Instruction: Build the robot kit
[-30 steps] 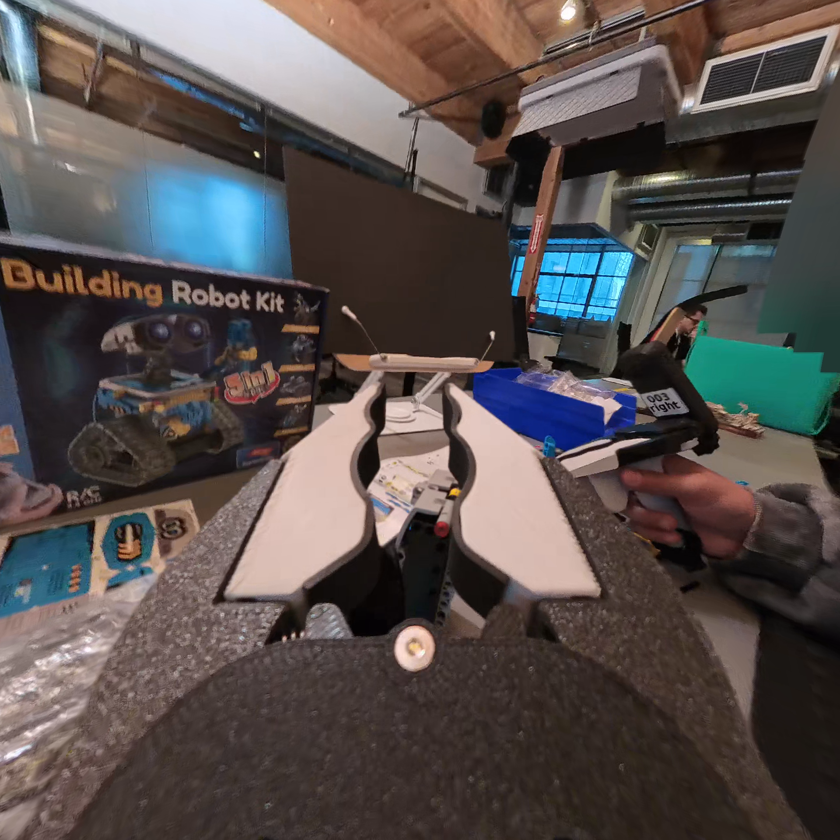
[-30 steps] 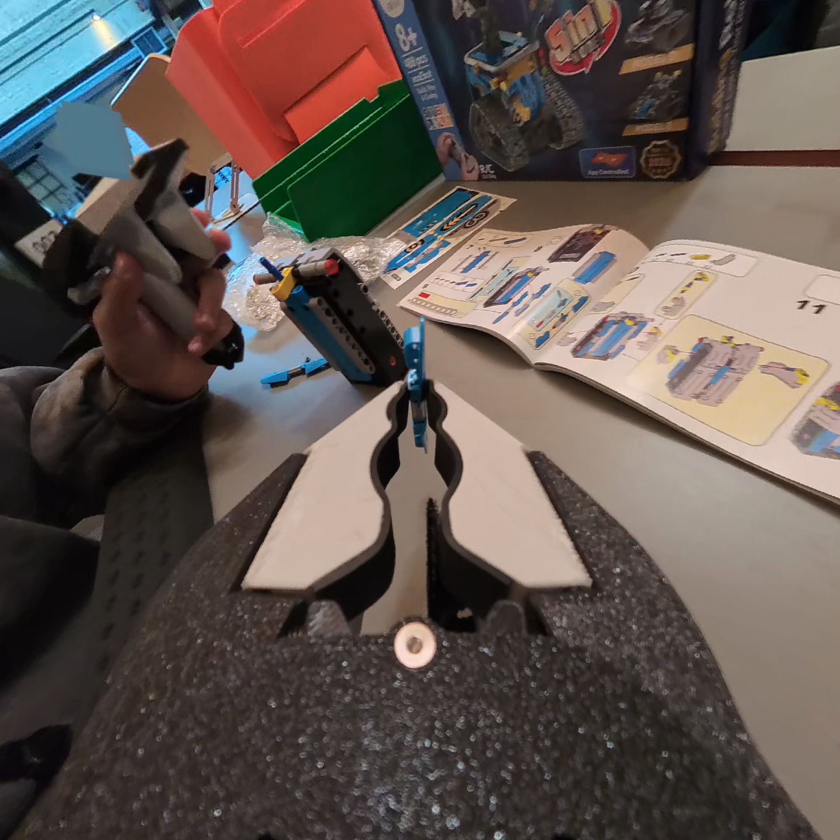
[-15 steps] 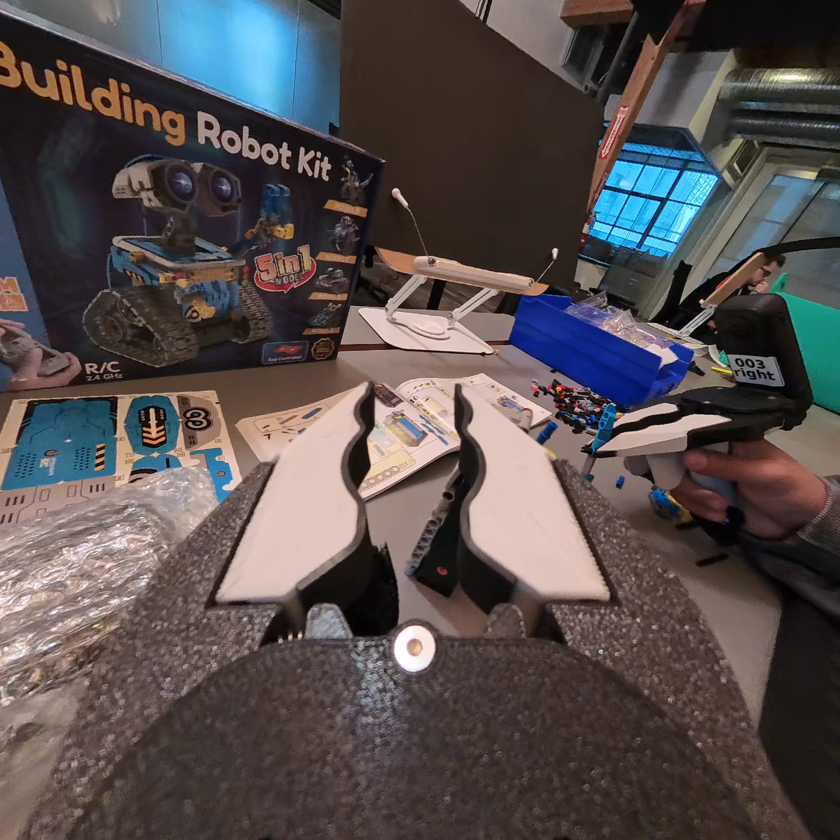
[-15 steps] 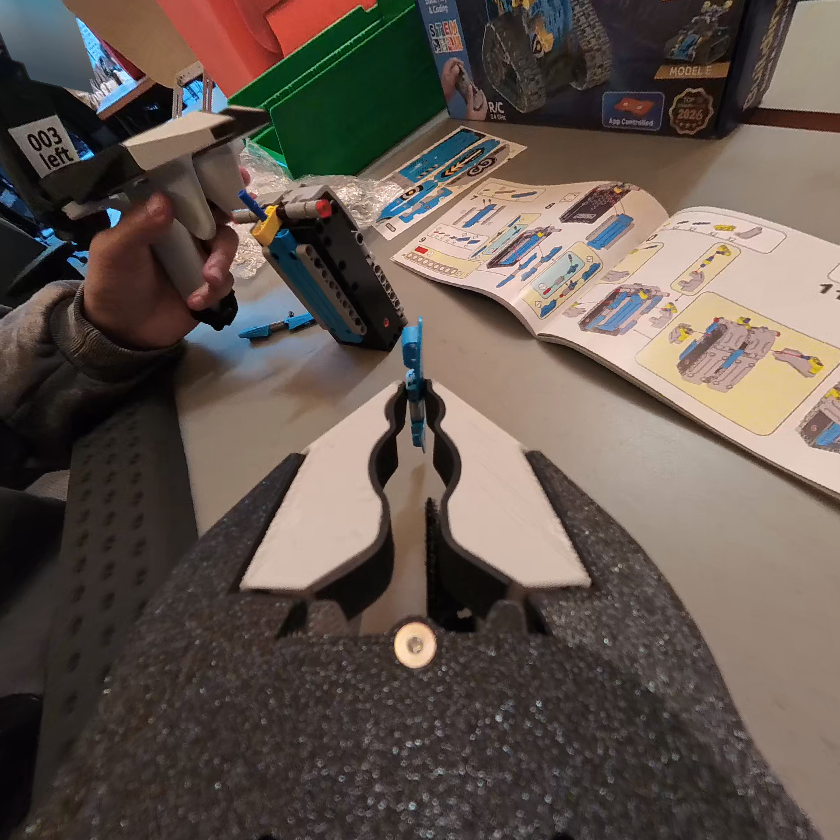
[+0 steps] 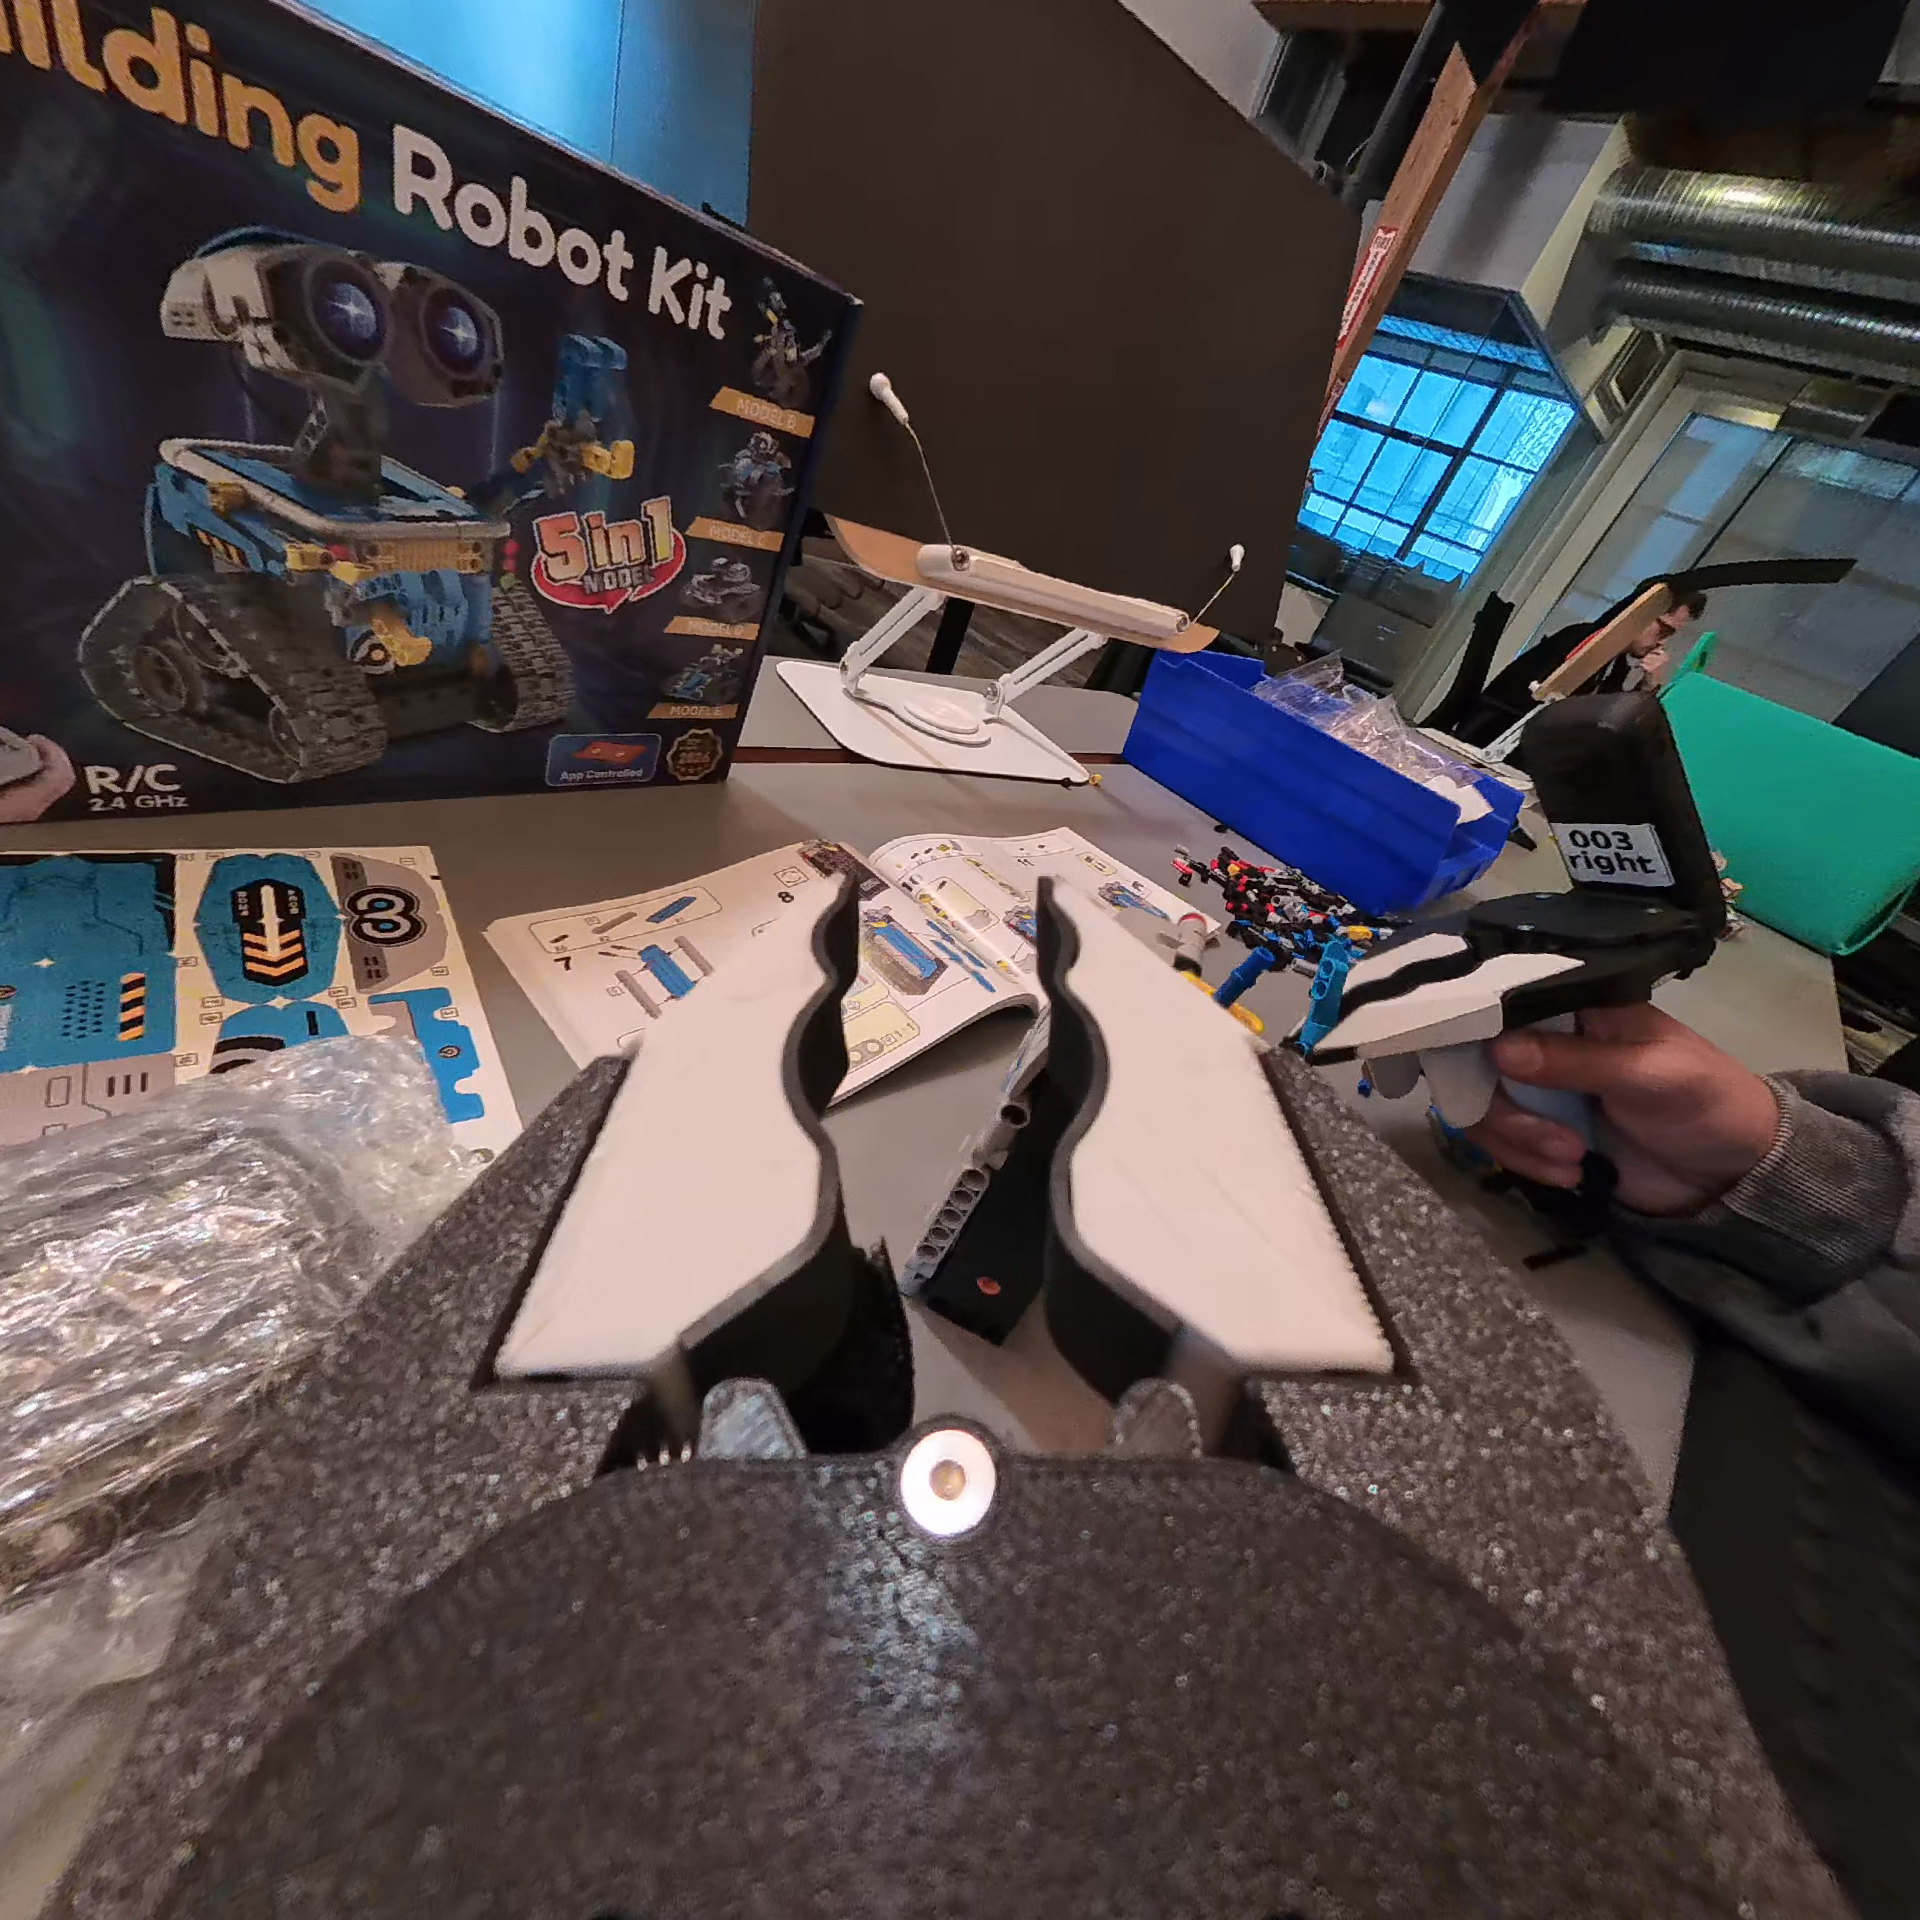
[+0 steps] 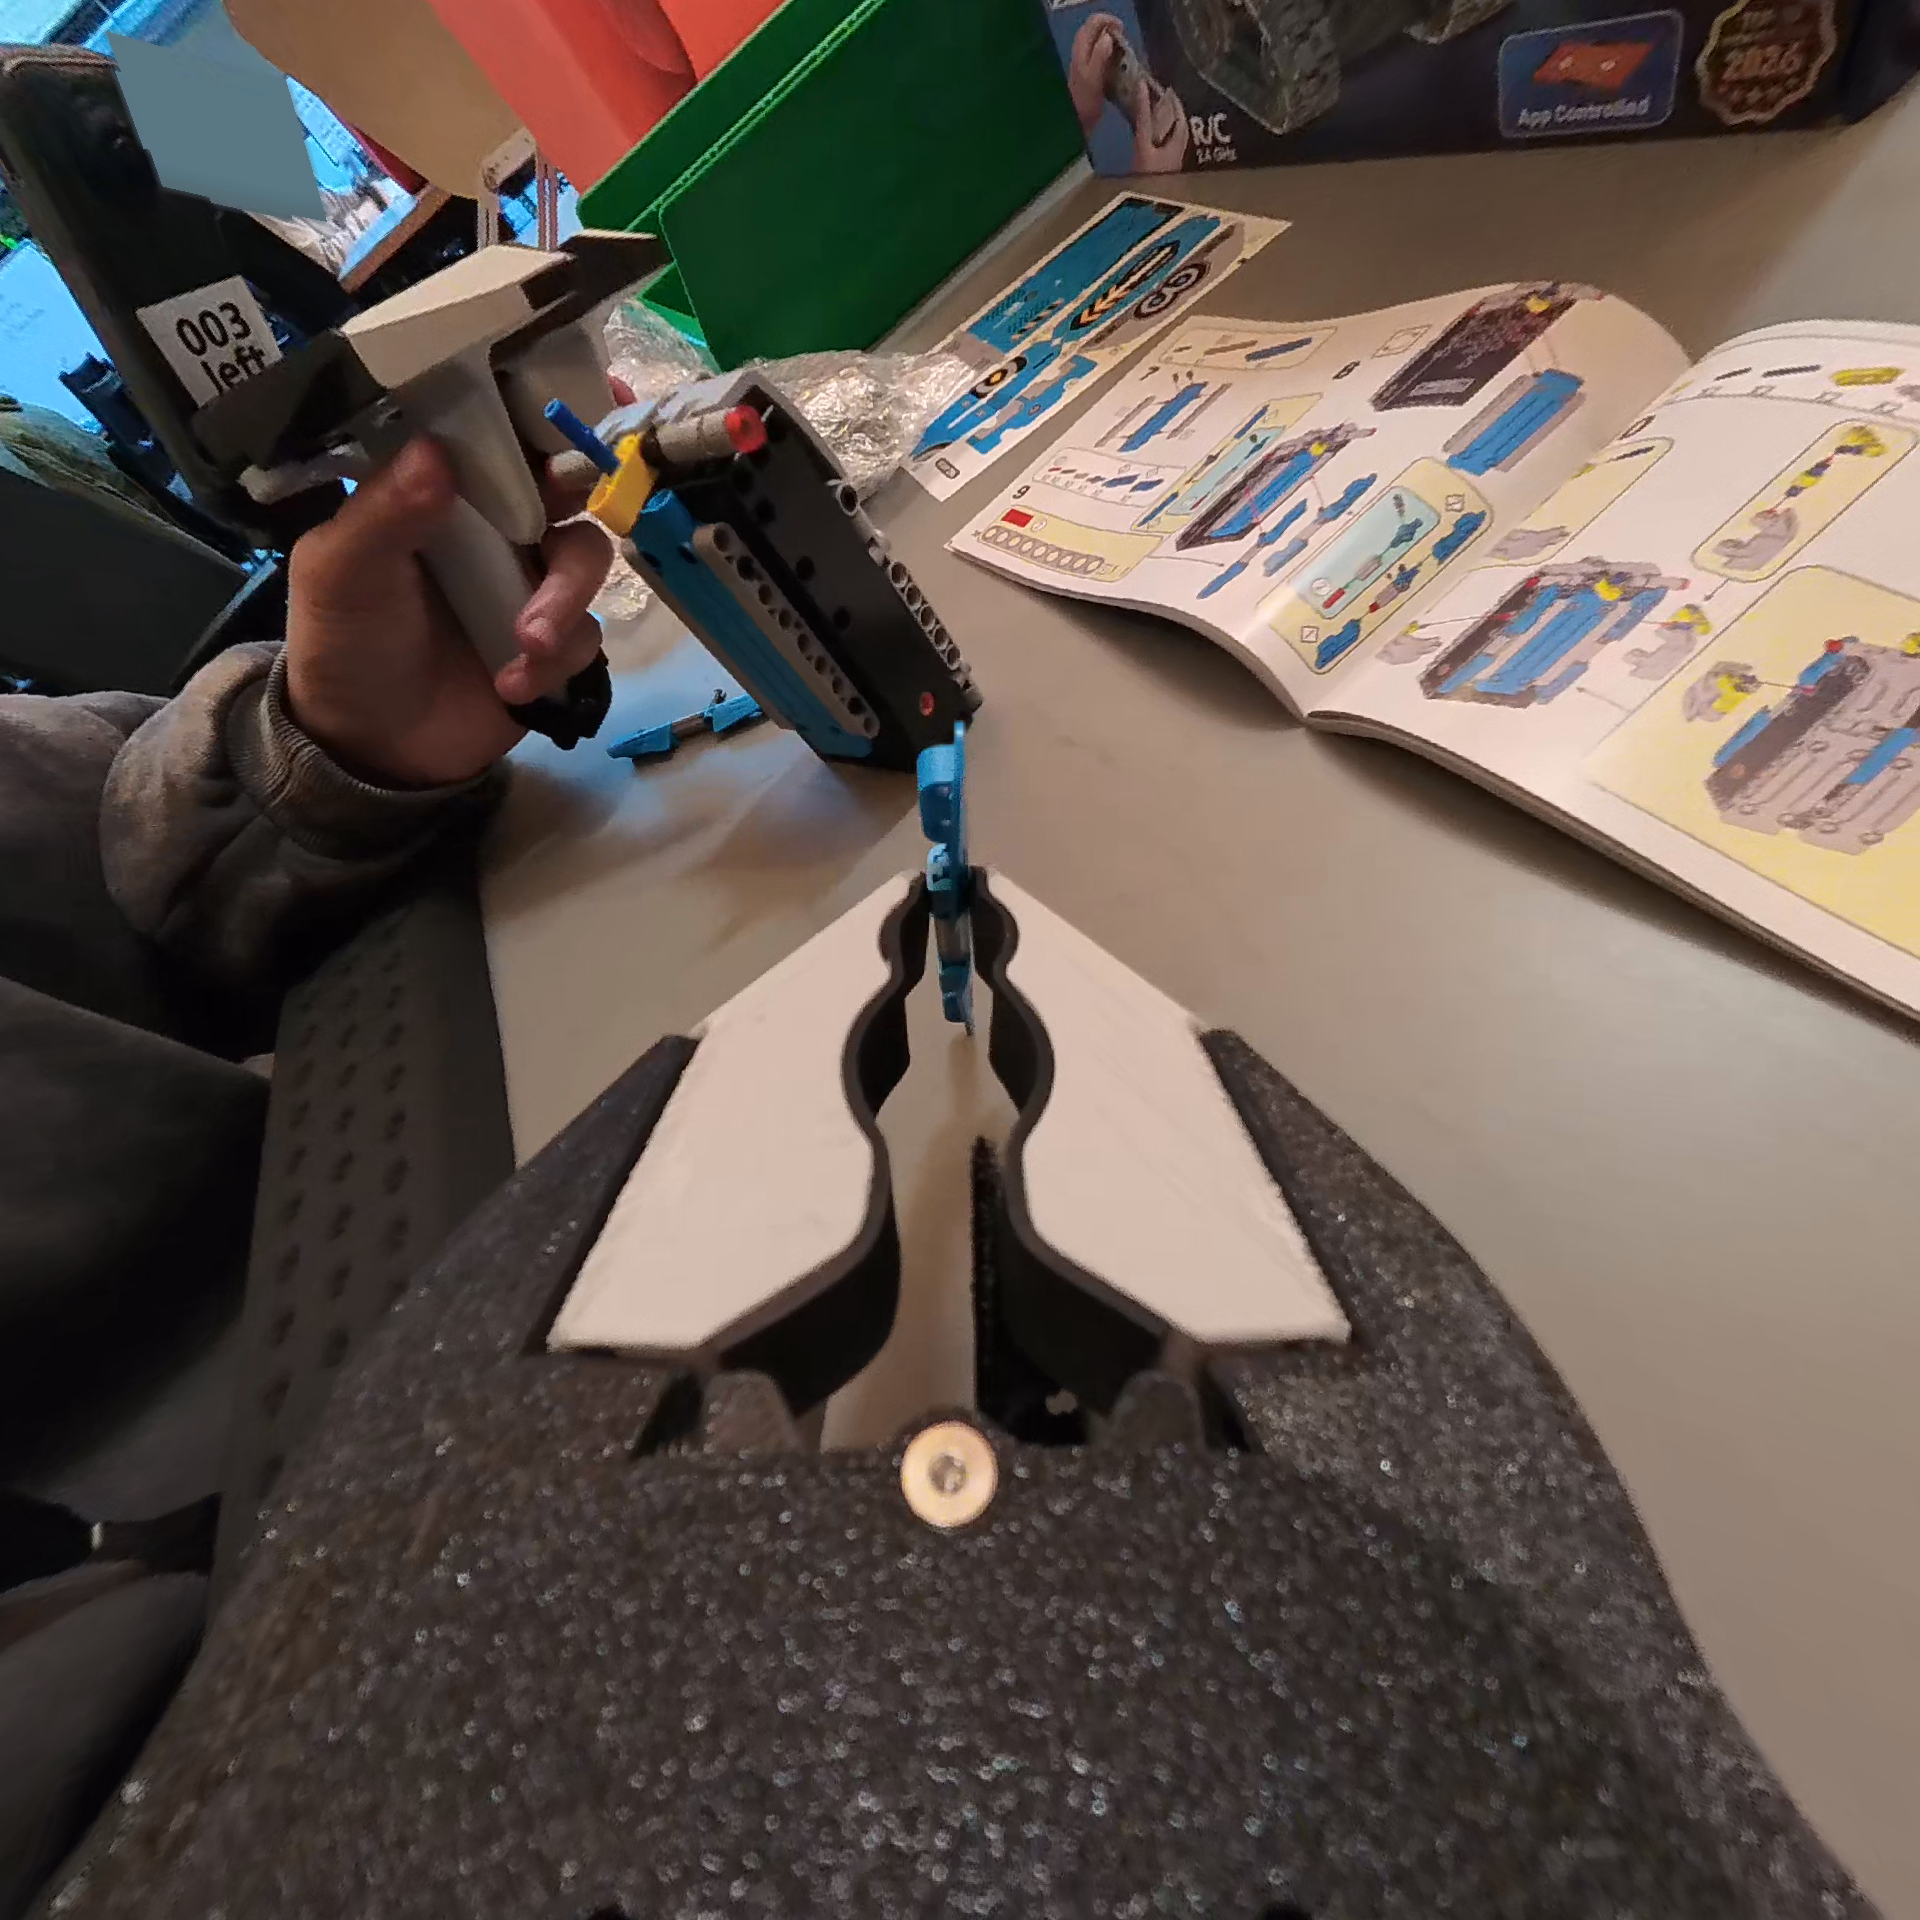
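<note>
- My left gripper (image 5: 940,904) has its fingers spread apart with nothing between them; the black-and-blue brick assembly (image 6: 800,592) shows just below the gap, partly hidden behind my right-side finger.
- From the right wrist view, that assembly leans tilted on the grey table (image 6: 1299,935), its lower end on the surface and its top, with a yellow piece, a blue pin and a red-tipped axle, right beside my left hand (image 6: 416,634). I cannot tell whether anything touches it there.
- My right gripper (image 6: 951,883) is pinched narrow on a small blue brick piece (image 6: 945,800), which stands upright out of the fingertips, near the assembly's lower end but apart from it.
- An open instruction booklet (image 6: 1455,540) lies to the right of the assembly, a sticker sheet (image 5: 239,966) beyond it.
- Crinkled clear plastic wrap (image 5: 156,1247) sits at my left side.
- The robot kit box (image 5: 395,468) stands at the back, and a blue bin (image 5: 1309,790) sits behind a scatter of small loose bricks (image 5: 1268,904).
</note>
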Action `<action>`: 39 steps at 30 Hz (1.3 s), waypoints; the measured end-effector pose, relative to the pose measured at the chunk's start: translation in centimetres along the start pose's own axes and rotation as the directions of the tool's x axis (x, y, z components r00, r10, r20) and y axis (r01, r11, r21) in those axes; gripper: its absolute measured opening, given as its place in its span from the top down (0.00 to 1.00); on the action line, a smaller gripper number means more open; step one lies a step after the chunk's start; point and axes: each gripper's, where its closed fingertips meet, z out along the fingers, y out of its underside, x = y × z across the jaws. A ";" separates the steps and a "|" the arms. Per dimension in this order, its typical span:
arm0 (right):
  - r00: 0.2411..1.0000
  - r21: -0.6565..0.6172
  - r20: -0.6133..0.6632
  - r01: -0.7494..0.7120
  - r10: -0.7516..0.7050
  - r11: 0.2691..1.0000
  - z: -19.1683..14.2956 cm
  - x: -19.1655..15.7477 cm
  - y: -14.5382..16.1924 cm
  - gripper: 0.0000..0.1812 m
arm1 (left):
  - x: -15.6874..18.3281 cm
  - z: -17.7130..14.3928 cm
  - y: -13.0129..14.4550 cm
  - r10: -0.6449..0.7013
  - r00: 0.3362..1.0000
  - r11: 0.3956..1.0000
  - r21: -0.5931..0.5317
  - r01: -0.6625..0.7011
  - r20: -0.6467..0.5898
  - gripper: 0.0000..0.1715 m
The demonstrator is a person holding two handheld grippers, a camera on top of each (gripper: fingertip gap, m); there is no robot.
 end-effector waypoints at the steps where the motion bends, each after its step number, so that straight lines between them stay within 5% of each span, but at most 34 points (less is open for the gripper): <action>1: 1.000 0.001 0.002 -0.007 0.007 1.000 0.0 0.1 0.0 0.96 | 0.0 0.0 0.1 0.000 1.000 1.000 -0.002 0.000 0.000 0.81; 27: 0.992 0.008 0.073 -0.102 0.102 0.995 -0.5 -0.3 0.4 0.96 | 0.7 0.3 0.6 -0.121 0.990 0.992 -0.037 0.118 -0.072 0.82; 39: 0.877 0.158 0.379 -0.375 0.294 0.913 -3.2 -1.6 -3.2 0.96 | 2.4 -0.3 -0.6 0.018 0.997 1.000 0.012 -0.017 -0.073 0.83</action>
